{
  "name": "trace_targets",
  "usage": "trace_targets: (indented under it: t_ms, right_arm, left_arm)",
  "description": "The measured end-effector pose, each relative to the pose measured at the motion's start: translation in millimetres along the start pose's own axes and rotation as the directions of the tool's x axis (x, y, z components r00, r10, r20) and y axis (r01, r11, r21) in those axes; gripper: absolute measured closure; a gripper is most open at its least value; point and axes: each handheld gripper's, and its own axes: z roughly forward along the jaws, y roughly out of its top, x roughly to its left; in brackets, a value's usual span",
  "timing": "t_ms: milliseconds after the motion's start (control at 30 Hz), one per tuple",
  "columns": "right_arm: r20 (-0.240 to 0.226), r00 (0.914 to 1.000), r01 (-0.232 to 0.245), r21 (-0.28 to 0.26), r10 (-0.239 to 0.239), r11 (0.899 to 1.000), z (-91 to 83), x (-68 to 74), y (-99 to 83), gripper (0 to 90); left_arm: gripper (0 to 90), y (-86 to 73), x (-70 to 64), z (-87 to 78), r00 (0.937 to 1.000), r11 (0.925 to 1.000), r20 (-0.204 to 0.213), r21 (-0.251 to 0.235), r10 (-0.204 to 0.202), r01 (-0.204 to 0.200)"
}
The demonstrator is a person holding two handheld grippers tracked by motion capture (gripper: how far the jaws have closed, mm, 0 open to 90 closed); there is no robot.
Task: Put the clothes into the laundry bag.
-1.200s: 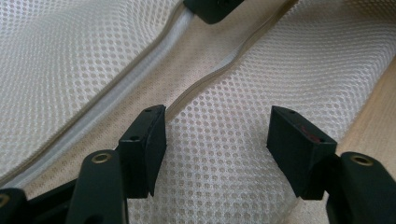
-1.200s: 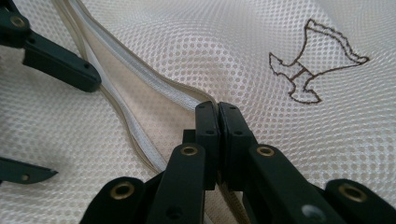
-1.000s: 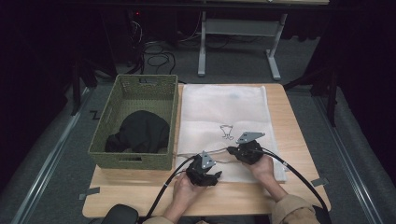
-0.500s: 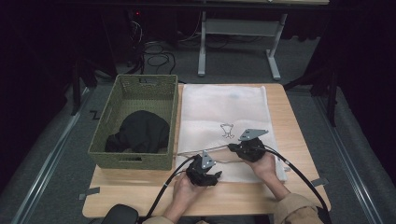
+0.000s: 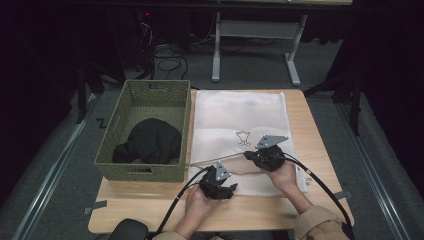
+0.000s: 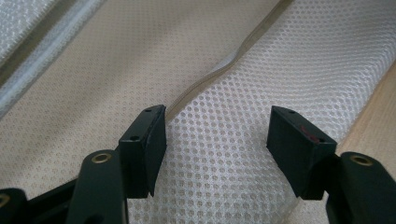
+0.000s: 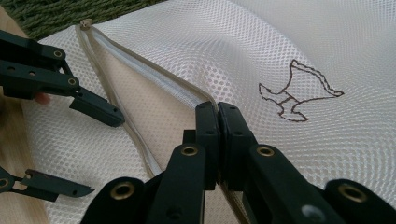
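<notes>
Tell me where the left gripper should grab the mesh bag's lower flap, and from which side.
Take the lower flap's taped zipper edge, the raised bend just ahead of the open left gripper. Come from the table's near edge, sliding one jaw under that edge and one over it. The right gripper is shut on the upper edge of the mesh bag, holding the mouth apart, so the lower edge probably lies free to pinch.

Your high view looks forward and down from above your side of the table (image 5: 320, 130), taking in its whole top. Your left gripper view sits very close over the mesh bag (image 6: 224, 168), facing down along its jaws. Your right gripper view rides low and close, facing across the same bag toward your left gripper (image 7: 70, 144)
</notes>
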Motion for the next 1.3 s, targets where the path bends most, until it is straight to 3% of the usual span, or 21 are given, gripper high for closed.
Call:
trace_targets:
  t_ms: [1300]
  right_arm:
    - [0.002,0.9999,0.015,-0.047,-0.014,0.999,-18.9,-1.5,28.6,88.7]
  left_arm:
    - [37.8,0.0,-0.1,-0.1,1.0000,1.0000,0.001,0.001,0.000,0.000]
